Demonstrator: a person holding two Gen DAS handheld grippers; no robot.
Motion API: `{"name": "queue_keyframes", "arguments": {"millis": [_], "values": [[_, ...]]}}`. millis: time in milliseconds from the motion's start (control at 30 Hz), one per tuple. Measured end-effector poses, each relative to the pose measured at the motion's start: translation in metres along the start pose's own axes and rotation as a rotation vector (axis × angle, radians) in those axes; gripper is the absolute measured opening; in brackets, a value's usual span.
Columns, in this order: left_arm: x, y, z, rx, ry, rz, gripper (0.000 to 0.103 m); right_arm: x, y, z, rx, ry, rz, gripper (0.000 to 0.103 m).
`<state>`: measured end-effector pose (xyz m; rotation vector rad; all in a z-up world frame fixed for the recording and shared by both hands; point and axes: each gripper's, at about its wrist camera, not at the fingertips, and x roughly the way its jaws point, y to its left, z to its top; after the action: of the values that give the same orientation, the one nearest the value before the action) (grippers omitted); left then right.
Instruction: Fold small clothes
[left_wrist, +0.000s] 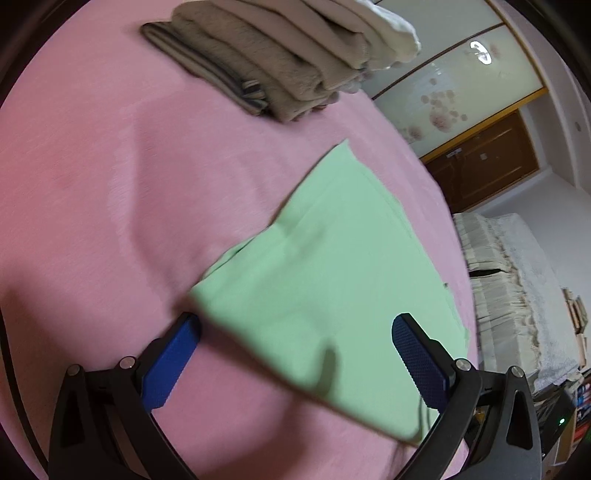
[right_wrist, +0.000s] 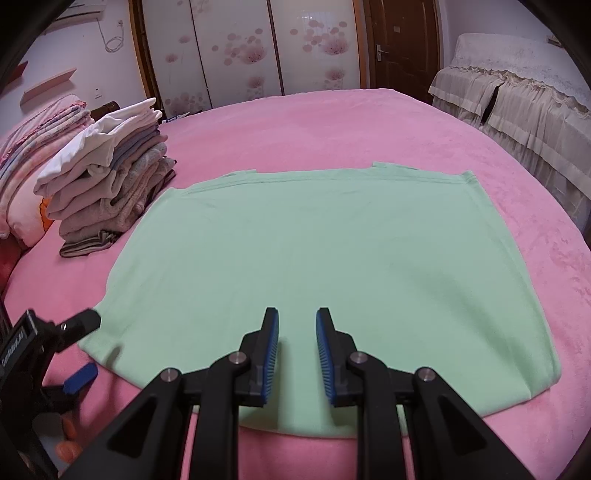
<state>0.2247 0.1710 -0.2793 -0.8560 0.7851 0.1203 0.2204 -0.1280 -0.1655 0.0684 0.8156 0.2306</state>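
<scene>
A light green garment (right_wrist: 325, 266) lies flat on the pink bed cover (right_wrist: 332, 125), folded into a rough rectangle. It also shows in the left wrist view (left_wrist: 325, 280). My left gripper (left_wrist: 295, 325) is wide open and empty, just above the garment's near left corner; it also shows at the left edge of the right wrist view (right_wrist: 83, 345). My right gripper (right_wrist: 297, 317) is partly open and empty, with its blue pads (right_wrist: 273, 350) over the garment's near edge, apart from the cloth.
A stack of folded clothes (right_wrist: 107, 184) stands on the bed to the garment's left, also in the left wrist view (left_wrist: 295, 55). Pillows (right_wrist: 29, 155) lie beyond it. A covered sofa (right_wrist: 517, 110) stands past the bed's right edge. Wardrobe doors (right_wrist: 258, 48) stand behind.
</scene>
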Motion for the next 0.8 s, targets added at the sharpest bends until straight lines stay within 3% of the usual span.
{"name": "queue_keyframes", "arguments": {"millis": [100,167,200,233,267,300,333,400,600,800], "values": [[0.01,-0.004,0.008,-0.015,-0.013,-0.041,0.102,0.002,-0.003,0.002,0.007,-0.003,-0.004,0.021],[0.015,-0.006,0.013,-0.027,-0.023,-0.055,0.095,0.005,-0.003,0.004,0.011,-0.003,-0.006,0.021],[0.018,-0.007,0.015,-0.03,-0.025,-0.058,0.083,0.006,-0.004,0.007,0.013,-0.004,-0.007,0.021],[0.023,-0.009,0.017,-0.03,-0.013,-0.058,0.057,0.008,-0.004,0.009,0.014,-0.004,-0.007,0.021],[0.028,-0.01,0.019,-0.027,0.008,-0.06,0.041,0.009,-0.004,0.011,0.014,-0.006,-0.007,0.018],[0.034,-0.01,0.02,-0.027,0.038,-0.056,0.015,0.012,-0.003,0.014,0.013,-0.006,-0.002,0.013],[0.042,-0.01,0.02,-0.035,0.072,-0.052,0.012,0.014,-0.003,0.016,0.011,-0.005,0.0,0.012],[0.043,-0.012,0.019,-0.035,0.06,-0.049,0.009,0.021,0.0,0.02,0.004,0.002,-0.003,0.011],[0.029,-0.047,0.011,0.117,-0.038,0.06,0.008,0.036,0.007,0.025,-0.018,0.026,0.023,0.011],[0.013,-0.092,0.003,0.255,-0.149,0.126,0.008,0.057,0.008,0.017,-0.051,0.11,0.031,0.011]]}}
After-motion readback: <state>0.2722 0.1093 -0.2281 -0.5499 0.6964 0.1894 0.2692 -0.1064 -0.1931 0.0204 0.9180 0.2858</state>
